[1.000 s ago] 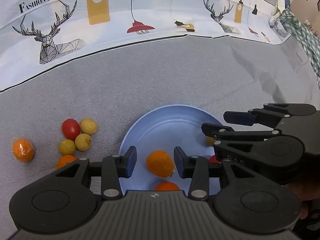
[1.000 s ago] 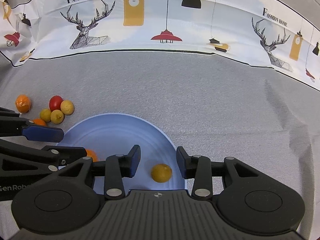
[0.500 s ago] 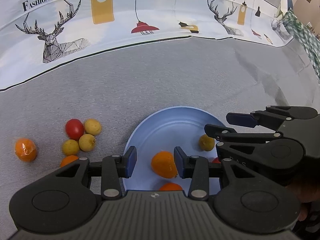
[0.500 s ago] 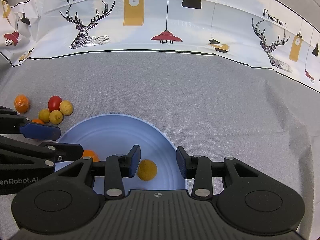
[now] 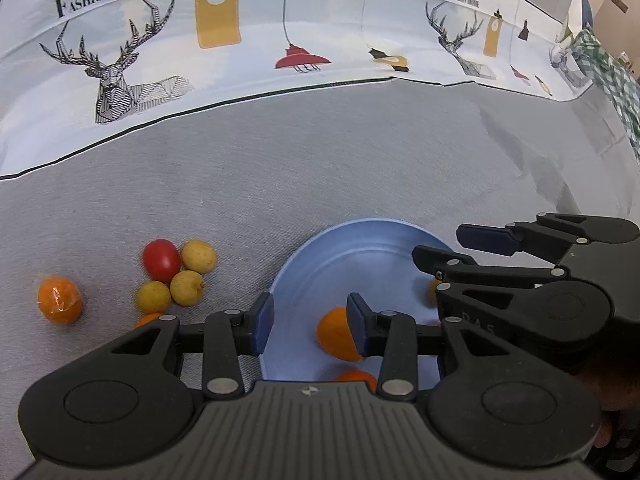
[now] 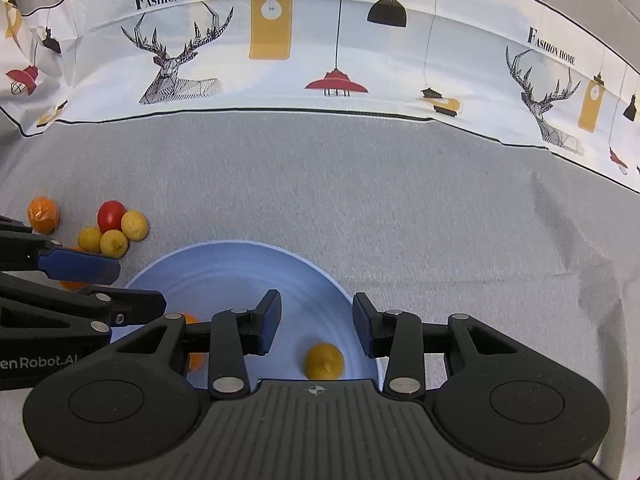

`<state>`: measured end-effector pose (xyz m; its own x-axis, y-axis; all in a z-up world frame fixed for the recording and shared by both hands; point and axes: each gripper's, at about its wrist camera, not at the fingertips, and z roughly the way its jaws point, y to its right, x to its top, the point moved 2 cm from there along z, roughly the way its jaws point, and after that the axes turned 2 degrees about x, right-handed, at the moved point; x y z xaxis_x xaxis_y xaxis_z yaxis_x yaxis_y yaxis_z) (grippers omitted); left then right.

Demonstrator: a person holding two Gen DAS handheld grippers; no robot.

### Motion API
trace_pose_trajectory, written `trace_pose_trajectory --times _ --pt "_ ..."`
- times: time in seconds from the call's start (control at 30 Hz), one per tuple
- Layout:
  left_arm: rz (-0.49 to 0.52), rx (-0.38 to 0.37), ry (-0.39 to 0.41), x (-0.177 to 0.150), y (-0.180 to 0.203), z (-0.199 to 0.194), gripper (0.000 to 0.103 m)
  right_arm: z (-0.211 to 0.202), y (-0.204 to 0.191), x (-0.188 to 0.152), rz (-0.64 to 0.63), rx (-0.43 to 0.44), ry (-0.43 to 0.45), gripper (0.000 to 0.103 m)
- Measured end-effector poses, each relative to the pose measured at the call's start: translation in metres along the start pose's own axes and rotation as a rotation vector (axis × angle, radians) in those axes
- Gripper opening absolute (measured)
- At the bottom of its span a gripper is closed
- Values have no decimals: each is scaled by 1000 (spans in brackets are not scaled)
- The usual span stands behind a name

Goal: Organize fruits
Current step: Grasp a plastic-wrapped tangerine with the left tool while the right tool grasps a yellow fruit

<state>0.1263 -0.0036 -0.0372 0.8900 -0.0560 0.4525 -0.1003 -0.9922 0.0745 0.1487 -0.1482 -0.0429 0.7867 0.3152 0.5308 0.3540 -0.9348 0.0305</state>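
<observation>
- The left gripper (image 5: 310, 328) hangs over the near left edge of the blue plate (image 5: 360, 256), fingers spread wide and nothing between them.
- The right gripper (image 6: 316, 327) hovers over the plate's near right part, also wide apart and empty.
- In the plate lie an orange (image 5: 334, 334) beside the left gripper's right finger, a 2nd orange fruit (image 5: 356, 376) at the near rim, and a small yellow fruit (image 6: 324, 360) below the right gripper.
- On the gray cloth (image 5: 320, 160) left of the plate, 1 red tomato (image 5: 161, 260) and 3 yellow fruits (image 5: 187, 288) cluster together.
- A wrapped orange (image 5: 60, 300) sits farther left, apart from that cluster.
- Another orange fruit (image 5: 146, 319) peeks out behind the left gripper's body.
</observation>
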Motion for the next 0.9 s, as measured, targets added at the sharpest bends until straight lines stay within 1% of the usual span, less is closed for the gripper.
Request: trace_pose_trajectory --times 0.13,0.2,0.27,0.3,0.33,0.37,0.4,0.43,0.57,0.67,0.77,0.9 --pt "-33 6 8 1 -15 2 39 -2 -1 4 8 -5 24 41" --pt "-59 20 9 3 -27 4 34 -2 -2 6 13 -8 35 41" --pt "-97 16 19 6 -40 2 33 -3 -4 9 16 -7 48 40" --pt "-118 18 24 8 -48 1 33 -3 -4 10 17 -5 55 39" --pt "-142 22 30 11 -58 -1 32 -4 -5 12 23 -1 68 33" --pt "-174 25 35 13 -69 -2 32 -4 -5 13 29 4 79 30" --pt "-207 28 39 16 -81 -4 32 -5 -6 15 38 13 91 24" --pt "-236 33 42 18 -91 -5 32 -6 -7 17 46 23 101 21" --pt "-364 54 41 21 -135 -5 32 -7 -16 25 79 80 135 20" --pt "-424 60 30 19 -153 -5 32 -6 -29 29 77 110 144 20" --pt "-442 48 22 17 -160 -5 32 -1 -45 32 74 162 133 21" --pt "-443 35 14 16 -161 -2 32 8 -70 37 83 259 95 21"
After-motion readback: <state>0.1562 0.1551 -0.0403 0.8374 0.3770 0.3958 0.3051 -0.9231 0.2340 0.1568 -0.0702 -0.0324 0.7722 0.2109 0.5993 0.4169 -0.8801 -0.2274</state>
